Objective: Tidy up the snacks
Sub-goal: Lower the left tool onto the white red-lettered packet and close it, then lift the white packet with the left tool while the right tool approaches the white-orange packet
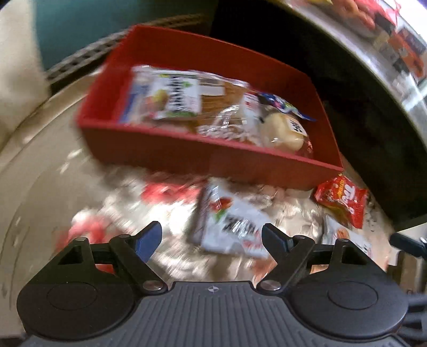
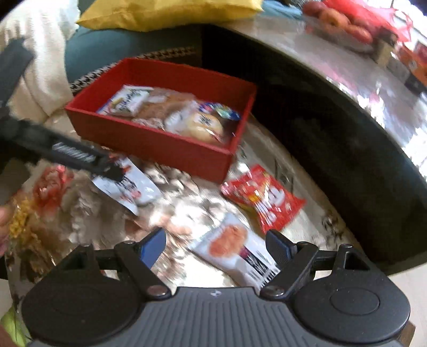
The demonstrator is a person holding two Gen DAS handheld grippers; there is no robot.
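Observation:
A red box (image 1: 170,149) (image 2: 149,141) sits on a glossy flowered table and holds several wrapped buns and snack packs (image 1: 277,128) (image 2: 197,125). My left gripper (image 1: 212,235) is open and empty, just above a white snack pack (image 1: 229,227) that lies in front of the box. In the right wrist view that gripper (image 2: 112,166) reaches in from the left over the same pack (image 2: 130,186). My right gripper (image 2: 216,243) is open and empty above another white pack (image 2: 234,248). A red snack bag (image 1: 341,200) (image 2: 264,197) lies right of the box.
A dark curved table edge (image 2: 333,138) with a shiny top rises on the right, with fruit in a bag (image 2: 344,24) on it. A yellow cushion (image 2: 165,10) and a teal seat (image 2: 112,50) lie behind the box. The frames are motion-blurred.

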